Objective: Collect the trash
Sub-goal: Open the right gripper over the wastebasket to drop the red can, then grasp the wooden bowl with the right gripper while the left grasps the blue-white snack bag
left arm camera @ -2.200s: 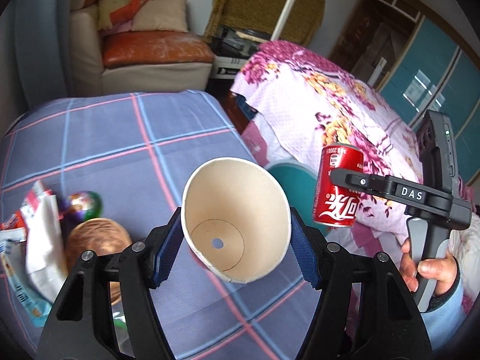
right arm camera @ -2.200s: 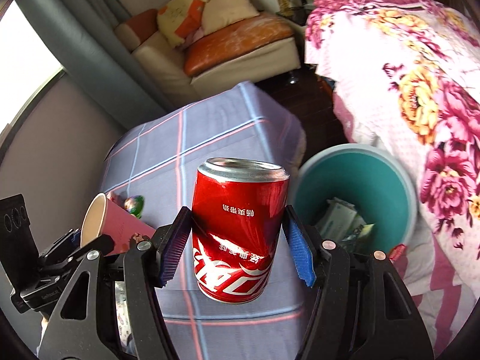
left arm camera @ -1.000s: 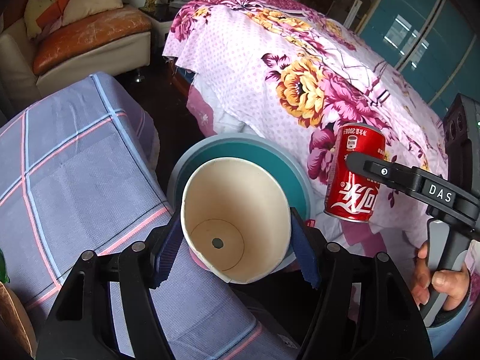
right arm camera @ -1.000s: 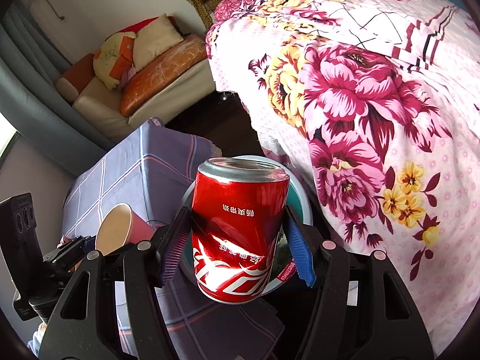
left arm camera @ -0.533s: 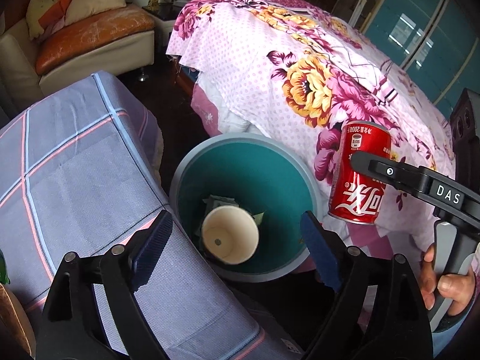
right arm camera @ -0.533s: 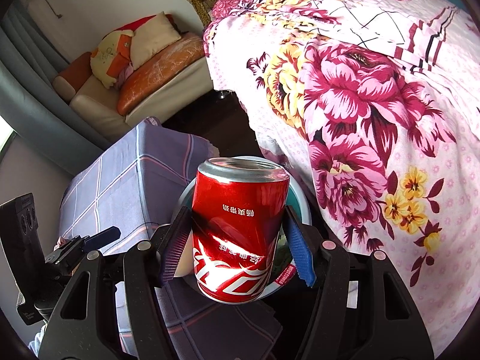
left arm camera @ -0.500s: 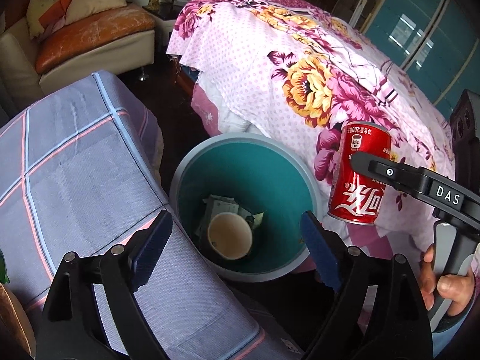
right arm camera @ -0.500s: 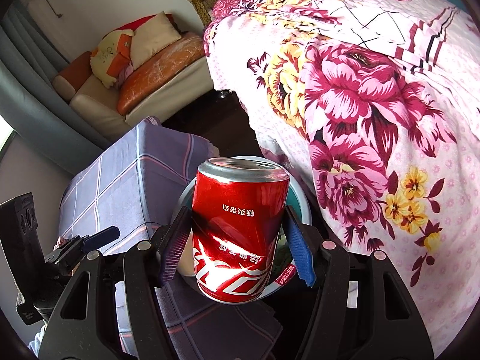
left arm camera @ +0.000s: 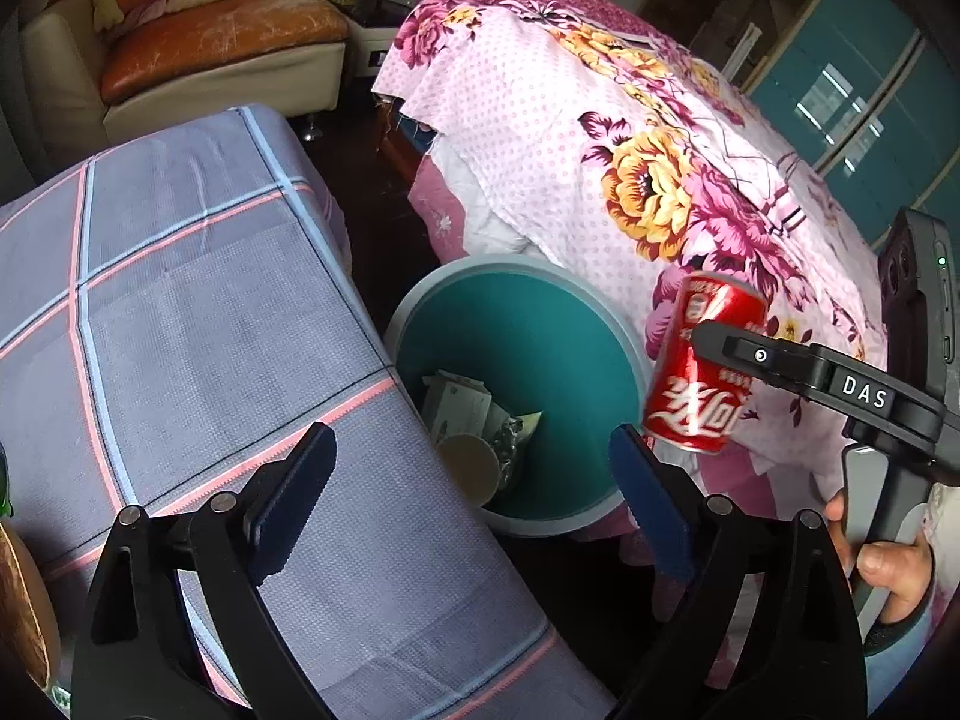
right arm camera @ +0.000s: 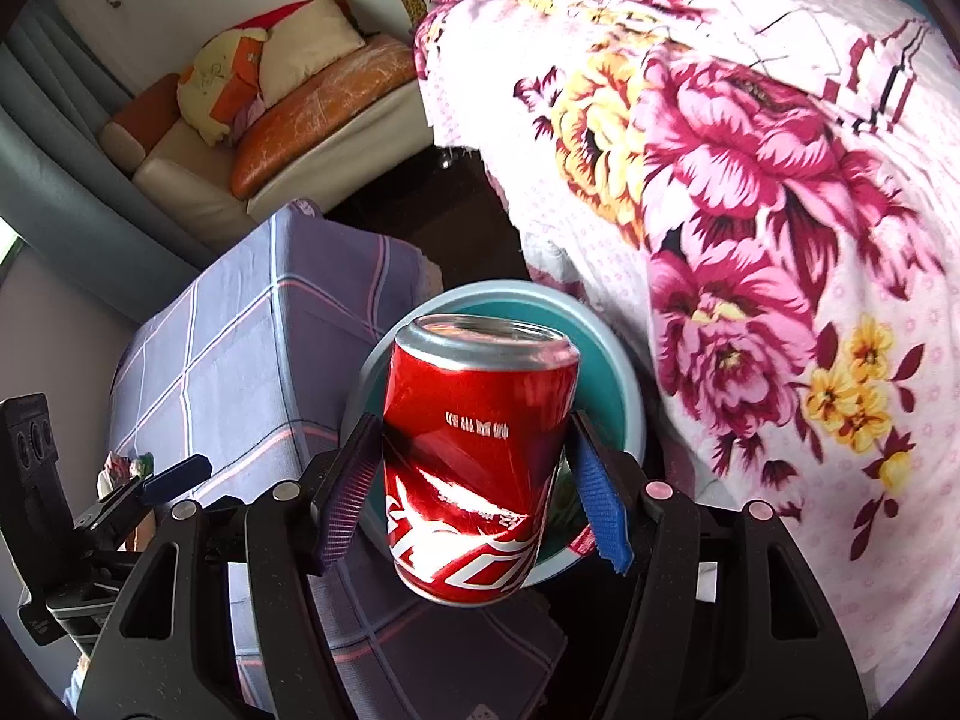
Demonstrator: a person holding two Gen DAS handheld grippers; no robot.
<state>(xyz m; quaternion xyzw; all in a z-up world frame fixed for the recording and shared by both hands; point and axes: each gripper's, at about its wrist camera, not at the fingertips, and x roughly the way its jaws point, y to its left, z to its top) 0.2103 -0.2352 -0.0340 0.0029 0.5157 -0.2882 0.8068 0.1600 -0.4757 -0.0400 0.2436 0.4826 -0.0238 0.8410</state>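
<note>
The red aluminium drink can sits between the right hand-held gripper's just-widening jaws, pads barely off it, above the round teal plastic bin. The left hand-held gripper gapes empty; the paper cup lies inside the bin.

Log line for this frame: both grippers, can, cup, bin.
left gripper: jaws just opening, empty | right gripper: jaws just opening, can loose between pads, over bin | paper cup: in bin

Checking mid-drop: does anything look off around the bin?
The can is dented and tilted between the right gripper's jaws, which have just been opening; it looks loose, close to the bin's rim. Nothing else stands out.
</note>
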